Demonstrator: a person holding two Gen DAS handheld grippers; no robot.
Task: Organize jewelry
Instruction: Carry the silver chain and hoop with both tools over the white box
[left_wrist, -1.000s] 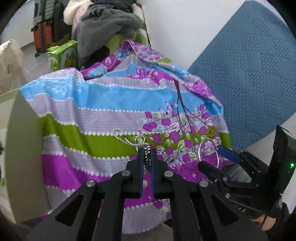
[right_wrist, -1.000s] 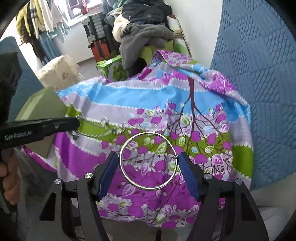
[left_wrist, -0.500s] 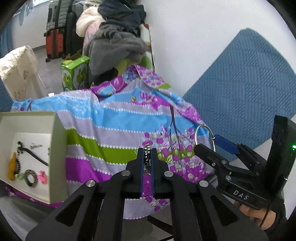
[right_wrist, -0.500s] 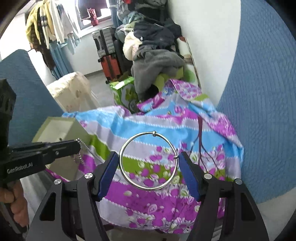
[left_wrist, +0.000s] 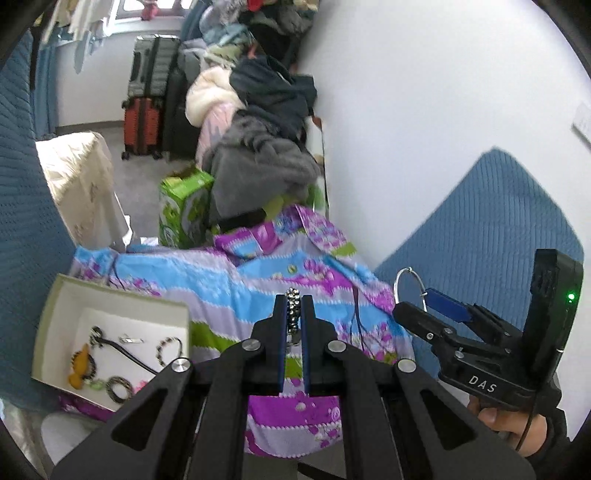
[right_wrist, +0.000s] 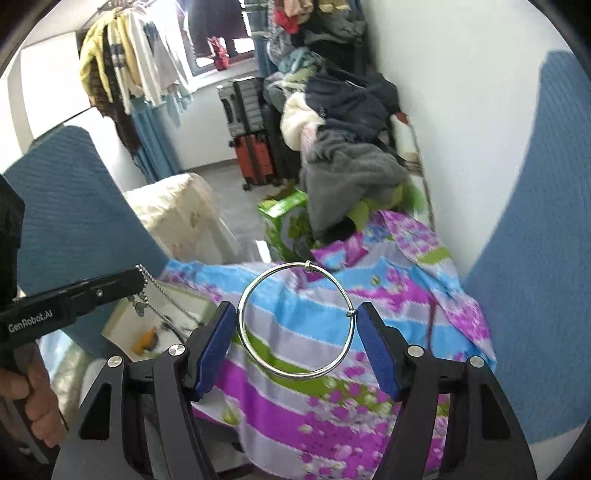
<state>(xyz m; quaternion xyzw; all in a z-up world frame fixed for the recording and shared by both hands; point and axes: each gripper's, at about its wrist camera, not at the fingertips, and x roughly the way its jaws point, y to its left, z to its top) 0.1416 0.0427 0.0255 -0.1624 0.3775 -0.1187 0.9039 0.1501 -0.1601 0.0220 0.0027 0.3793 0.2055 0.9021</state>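
Note:
My left gripper (left_wrist: 293, 300) is shut on a silver bead chain (left_wrist: 293, 314), held up above the striped floral cloth (left_wrist: 240, 280). In the right wrist view the chain (right_wrist: 157, 291) dangles from the left gripper (right_wrist: 137, 277) over the box. My right gripper (right_wrist: 294, 314) grips a thin silver bangle (right_wrist: 307, 264) across its width, blue pads pressing on both sides. From the left wrist view the bangle (left_wrist: 406, 271) sticks up from the right gripper (left_wrist: 417, 306). An open white jewelry box (left_wrist: 55, 295) at the lower left holds several pieces.
Blue quilted cushions (left_wrist: 498, 229) lean on the white wall at right, with another (left_wrist: 22, 221) at left. Behind the cloth stand a green carton (left_wrist: 184, 210), a heap of clothes (left_wrist: 258, 155) and suitcases (left_wrist: 144, 110). A person's hand (left_wrist: 517, 428) holds the right gripper.
Both grippers have risen well above the cloth, carrying the chain and the bangle. The jewelry box has come into view at the lower left, and more of the room shows.

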